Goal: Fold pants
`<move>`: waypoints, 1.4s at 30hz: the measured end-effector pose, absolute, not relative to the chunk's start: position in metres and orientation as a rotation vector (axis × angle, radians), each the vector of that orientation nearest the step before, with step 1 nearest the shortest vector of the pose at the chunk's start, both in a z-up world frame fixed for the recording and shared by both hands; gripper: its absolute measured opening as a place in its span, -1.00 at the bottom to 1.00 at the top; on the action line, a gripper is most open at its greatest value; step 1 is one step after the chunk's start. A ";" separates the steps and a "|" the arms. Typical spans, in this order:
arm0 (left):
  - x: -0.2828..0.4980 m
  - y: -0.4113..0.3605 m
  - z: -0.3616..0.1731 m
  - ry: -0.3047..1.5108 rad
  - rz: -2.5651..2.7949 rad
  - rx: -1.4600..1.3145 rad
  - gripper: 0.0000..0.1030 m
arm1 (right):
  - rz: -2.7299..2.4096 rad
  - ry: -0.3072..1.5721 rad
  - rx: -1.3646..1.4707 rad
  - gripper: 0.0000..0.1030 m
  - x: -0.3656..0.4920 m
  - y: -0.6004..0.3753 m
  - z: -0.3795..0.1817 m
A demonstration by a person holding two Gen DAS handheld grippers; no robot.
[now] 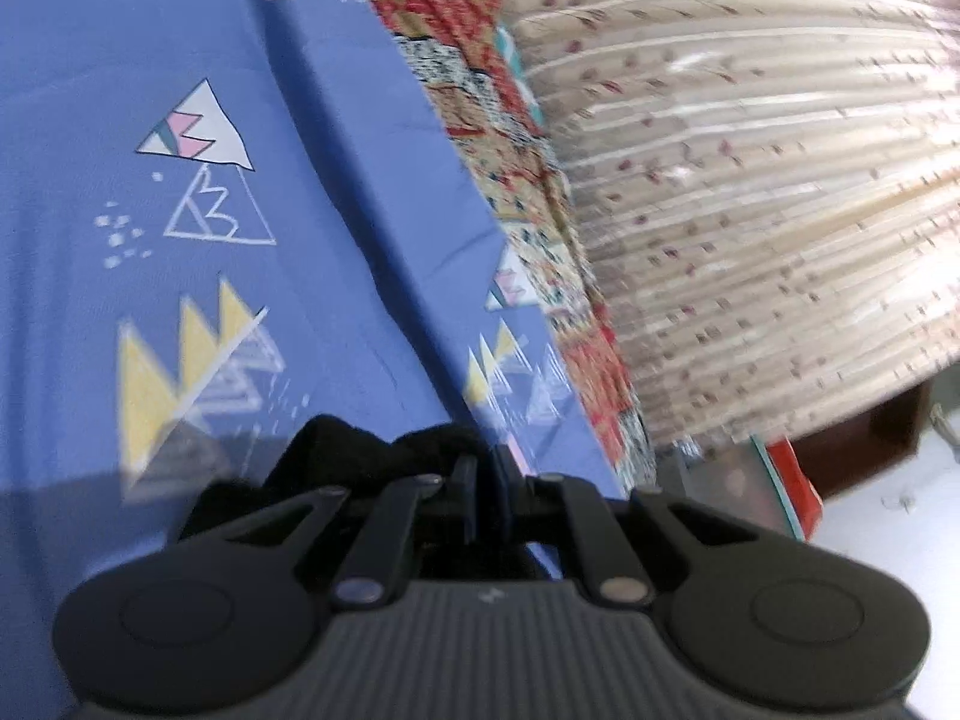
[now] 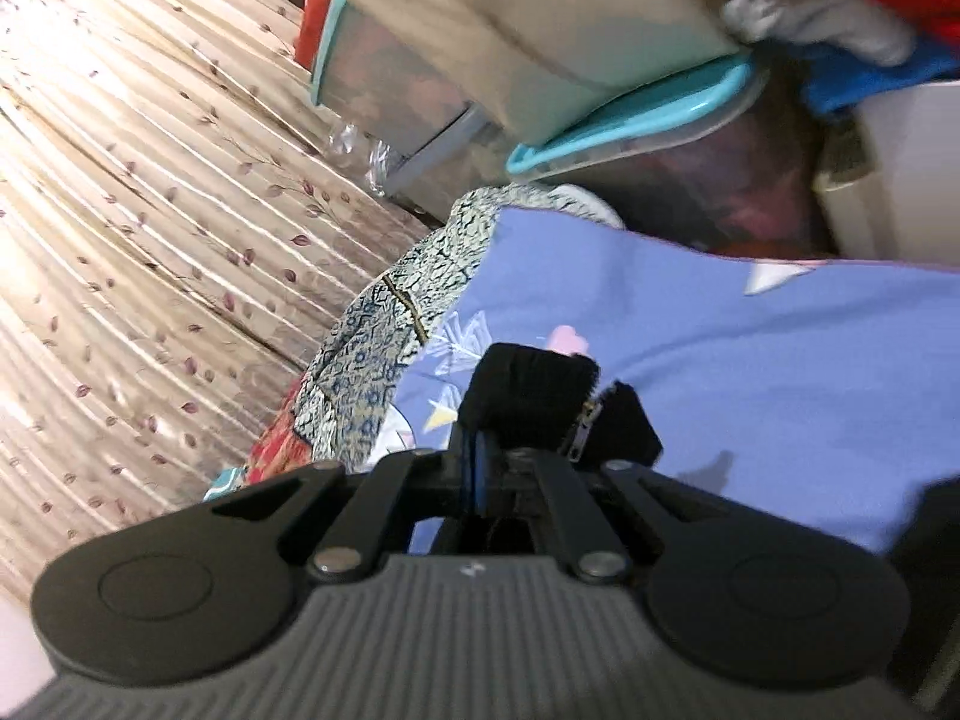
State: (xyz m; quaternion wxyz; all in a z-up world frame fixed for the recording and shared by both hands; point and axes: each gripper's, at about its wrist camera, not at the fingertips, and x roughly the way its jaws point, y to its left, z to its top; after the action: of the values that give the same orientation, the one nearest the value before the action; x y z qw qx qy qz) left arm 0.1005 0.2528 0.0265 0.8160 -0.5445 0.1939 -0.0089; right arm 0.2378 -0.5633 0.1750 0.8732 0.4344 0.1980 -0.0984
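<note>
Beige pleated curtain fabric (image 1: 750, 192) with small dark red leaf marks fills the background of both wrist views, and a patchwork cloth (image 1: 528, 192) in red, tan and blue-black print runs along the edge of a blue sheet (image 1: 180, 192) printed with white, pink and yellow triangles. Ahead of the left gripper (image 1: 489, 480), the jaws are pressed nearly together on blue sheet fabric with the black pants (image 1: 336, 450) bunched just left of them. On the right, the right gripper (image 2: 489, 468) has its jaws narrowly closed on black pants fabric (image 2: 528, 390), a zipper showing just right of the jaws, with the sheet beneath and a clear teal-rimmed storage bin (image 2: 630, 120) beyond.
</note>
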 end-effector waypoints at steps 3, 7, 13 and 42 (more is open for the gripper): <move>0.046 0.242 0.026 0.437 -0.050 -1.158 -0.88 | -0.230 0.411 0.926 -0.93 0.171 -0.581 0.167; -0.013 0.226 0.004 0.521 -0.046 -1.191 -0.87 | -0.375 0.545 0.862 -0.85 0.103 -0.603 0.111; -0.050 0.218 -0.029 0.636 0.029 -1.238 -0.84 | -0.571 0.526 1.198 -0.67 0.022 -0.631 0.044; 0.014 0.226 -0.028 0.597 -0.057 -1.236 0.35 | 1.190 0.696 -0.328 0.21 0.087 -0.022 0.122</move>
State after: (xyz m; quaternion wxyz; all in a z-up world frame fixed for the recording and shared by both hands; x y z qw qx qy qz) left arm 0.0141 0.2257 -0.0282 0.7731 -0.5706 0.2756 -0.0263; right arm 0.0868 -0.0220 0.1217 0.7593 -0.1507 0.3194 0.5465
